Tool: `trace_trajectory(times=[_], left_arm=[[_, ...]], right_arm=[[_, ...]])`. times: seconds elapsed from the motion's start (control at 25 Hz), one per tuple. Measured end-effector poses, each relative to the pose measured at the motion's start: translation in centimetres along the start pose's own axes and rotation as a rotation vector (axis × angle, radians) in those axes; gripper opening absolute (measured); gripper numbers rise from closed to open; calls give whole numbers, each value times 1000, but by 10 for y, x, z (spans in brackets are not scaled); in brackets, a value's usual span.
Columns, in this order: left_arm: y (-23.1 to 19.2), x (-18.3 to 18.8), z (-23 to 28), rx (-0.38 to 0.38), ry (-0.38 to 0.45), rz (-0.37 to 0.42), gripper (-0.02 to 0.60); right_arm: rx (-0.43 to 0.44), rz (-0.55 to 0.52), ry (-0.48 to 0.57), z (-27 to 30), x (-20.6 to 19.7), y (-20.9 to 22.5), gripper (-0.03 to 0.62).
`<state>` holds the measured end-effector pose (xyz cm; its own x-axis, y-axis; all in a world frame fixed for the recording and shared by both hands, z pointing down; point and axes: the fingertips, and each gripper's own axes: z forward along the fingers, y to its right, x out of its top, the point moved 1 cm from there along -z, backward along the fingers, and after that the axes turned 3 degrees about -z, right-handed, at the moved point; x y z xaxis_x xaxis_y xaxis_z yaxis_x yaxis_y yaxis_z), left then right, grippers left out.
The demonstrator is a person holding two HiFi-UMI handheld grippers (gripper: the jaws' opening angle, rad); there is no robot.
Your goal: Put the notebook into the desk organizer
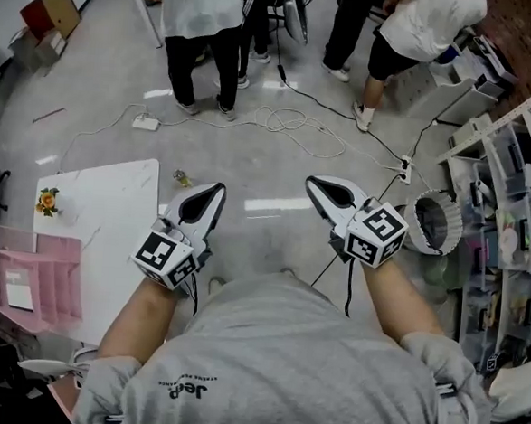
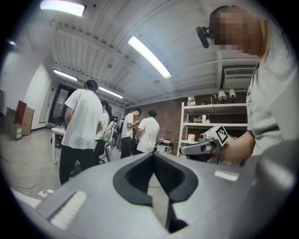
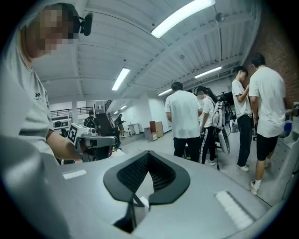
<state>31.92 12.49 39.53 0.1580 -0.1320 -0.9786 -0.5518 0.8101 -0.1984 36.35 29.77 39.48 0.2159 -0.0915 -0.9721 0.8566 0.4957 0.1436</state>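
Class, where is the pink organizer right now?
In the head view, the organizer sits far left, at the white table's left edge, below the flower.

a white table (image 1: 111, 214) bears a small flower ornament (image 1: 48, 201), and white cables (image 1: 290, 122) trail across the floor near standing people (image 1: 202, 12).

Workshop-style lab: bare concrete floor (image 1: 250, 174), loose cables (image 1: 294, 122) and a power strip (image 1: 146, 122), metal shelving (image 2: 214, 124) against a brick wall (image 2: 169, 122), ceiling strip lights (image 2: 149, 57), people (image 1: 201, 30) working standing.
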Motion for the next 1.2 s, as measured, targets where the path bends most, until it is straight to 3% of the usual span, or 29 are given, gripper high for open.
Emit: trace_trajectory(times=[0.32,1.2], left_arm=[[-12,0,-9,36,8,-15,49],[-4,-2,4,27,0,-11,49]], right_arm=[[22,-5,-6,21,3,0,2],[12,-26,-32,14,-1,15,0]])
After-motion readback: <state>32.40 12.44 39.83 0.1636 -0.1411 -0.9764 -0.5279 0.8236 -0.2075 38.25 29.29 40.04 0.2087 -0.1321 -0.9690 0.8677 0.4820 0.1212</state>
